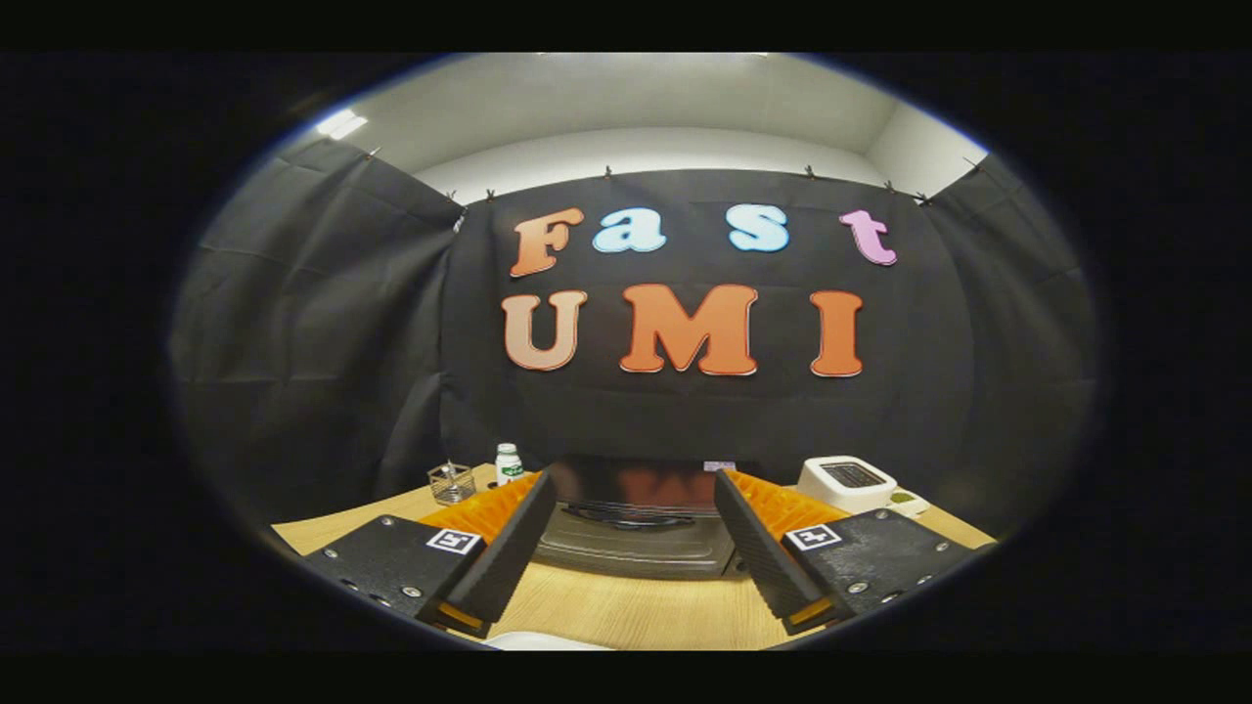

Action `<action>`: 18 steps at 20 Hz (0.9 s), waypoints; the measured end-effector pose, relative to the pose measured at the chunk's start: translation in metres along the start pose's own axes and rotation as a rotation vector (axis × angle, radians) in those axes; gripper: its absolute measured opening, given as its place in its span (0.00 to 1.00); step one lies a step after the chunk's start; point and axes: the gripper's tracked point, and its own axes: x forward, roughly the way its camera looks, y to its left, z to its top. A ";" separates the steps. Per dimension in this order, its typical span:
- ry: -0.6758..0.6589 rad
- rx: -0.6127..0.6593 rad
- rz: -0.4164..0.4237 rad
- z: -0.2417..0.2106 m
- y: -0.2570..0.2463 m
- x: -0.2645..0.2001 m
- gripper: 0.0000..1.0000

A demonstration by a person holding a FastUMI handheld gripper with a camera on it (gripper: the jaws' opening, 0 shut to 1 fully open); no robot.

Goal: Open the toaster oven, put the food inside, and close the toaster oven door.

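A dark toaster oven stands on the wooden table straight ahead, framed between my two fingers. Its glass door looks shut, with a handle bar running across the front. My gripper is open, with nothing between the fingers, and it hangs a short way in front of the oven without touching it. A sliver of something white, perhaps a plate's rim, lies on the table just below the fingers; I cannot tell what is on it.
Left of the oven stand a small wire basket and a white bottle. To the right sits a white boxy appliance with a small pale object beside it. Black cloth walls close the booth behind.
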 end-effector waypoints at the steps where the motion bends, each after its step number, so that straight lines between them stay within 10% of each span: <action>1: 0.008 0.002 0.003 -0.005 0.003 0.004 0.97; 18: 0.192 0.096 -0.028 -0.083 0.011 0.123 0.97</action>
